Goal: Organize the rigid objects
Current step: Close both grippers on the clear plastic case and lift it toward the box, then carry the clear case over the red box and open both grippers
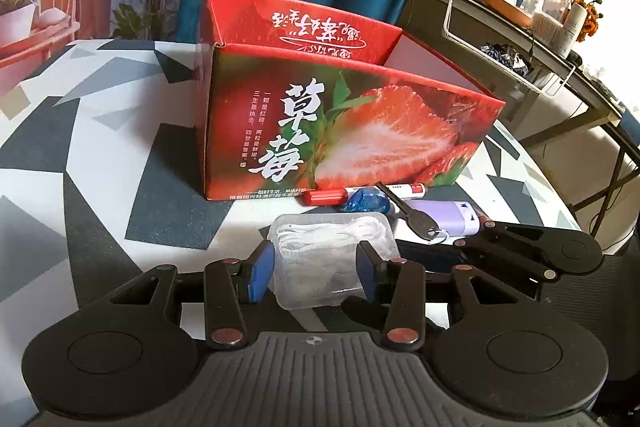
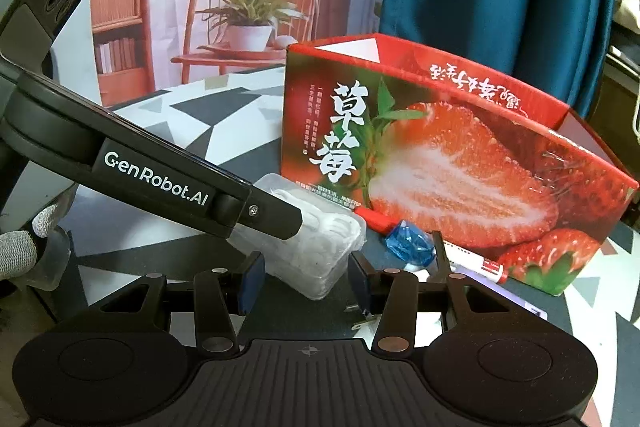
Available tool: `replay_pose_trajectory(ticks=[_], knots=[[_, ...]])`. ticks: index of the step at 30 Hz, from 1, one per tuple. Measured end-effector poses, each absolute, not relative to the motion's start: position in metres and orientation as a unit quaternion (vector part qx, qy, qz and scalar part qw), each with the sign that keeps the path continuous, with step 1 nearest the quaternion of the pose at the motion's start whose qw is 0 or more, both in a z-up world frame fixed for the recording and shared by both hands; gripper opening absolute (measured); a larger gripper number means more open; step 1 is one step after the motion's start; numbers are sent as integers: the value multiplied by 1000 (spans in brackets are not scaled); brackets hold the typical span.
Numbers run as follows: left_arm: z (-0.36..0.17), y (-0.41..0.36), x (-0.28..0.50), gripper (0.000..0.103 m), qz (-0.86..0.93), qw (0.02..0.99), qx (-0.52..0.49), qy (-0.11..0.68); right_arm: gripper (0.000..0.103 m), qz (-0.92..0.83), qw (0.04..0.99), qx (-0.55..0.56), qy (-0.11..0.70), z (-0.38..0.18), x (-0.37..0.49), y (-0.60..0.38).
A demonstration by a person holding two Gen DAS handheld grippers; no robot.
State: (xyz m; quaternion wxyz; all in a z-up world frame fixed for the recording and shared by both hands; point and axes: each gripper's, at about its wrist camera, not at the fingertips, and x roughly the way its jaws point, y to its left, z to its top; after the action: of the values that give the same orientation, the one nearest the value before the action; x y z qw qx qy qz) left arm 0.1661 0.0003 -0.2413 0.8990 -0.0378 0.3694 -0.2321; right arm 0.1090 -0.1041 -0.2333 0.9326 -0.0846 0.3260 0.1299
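In the left wrist view, the left gripper [image 1: 316, 273] is filling the lower part of the frame, and its jaws are pinching a clear plastic case [image 1: 332, 259] with white cord inside; the blue pads [image 1: 262, 275] are pressing on both of its sides. The case is sitting at the lower centre of that frame, in front of the strawberry box [image 1: 340, 131], which is standing open on the patterned desk [image 1: 100, 155] in the middle of the frame. Along the bottom edge of the box, a red-capped marker [image 1: 360, 194] is lying, with a blue crumpled wrapper [image 1: 366, 201] touching it. Just to the right, a key [image 1: 412, 217] is resting against a lilac device [image 1: 450, 217]. The right gripper [image 1: 532, 247] is showing at the right edge of that frame. In the right wrist view, the right gripper [image 2: 306, 277] is occupying the bottom, and its jaws are standing spread with nothing pressed between them; a corner of the clear case [image 2: 320, 255] is lying in the gap, apart from the pads. The left gripper [image 2: 276, 221] is reaching in from the left of this frame over the case. A gloved hand [image 2: 24, 247] is appearing at the left edge.
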Motion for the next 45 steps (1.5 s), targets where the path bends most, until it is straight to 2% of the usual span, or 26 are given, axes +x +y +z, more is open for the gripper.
replay_pose_trajectory(ticks=[22,32,36,37,45], knots=[[-196,-18,158,46,-239,917,-1,320,43,124,953,-73,266,-199,100,-124],[-147,-49,205,46,-251,925,-16,285,44,113,966,-77,221,-149,144,-169],[-145,-63,234,47,-256,921,-17,294,44,109,965,-66,231,-143,172,-187],[-147,-65,242,50,-261,917,-17,300,45,108,963,-68,236,-143,180,-190],[-162,-74,304,50,-244,902,-25,355,45,117,949,-53,287,-157,244,-208]])
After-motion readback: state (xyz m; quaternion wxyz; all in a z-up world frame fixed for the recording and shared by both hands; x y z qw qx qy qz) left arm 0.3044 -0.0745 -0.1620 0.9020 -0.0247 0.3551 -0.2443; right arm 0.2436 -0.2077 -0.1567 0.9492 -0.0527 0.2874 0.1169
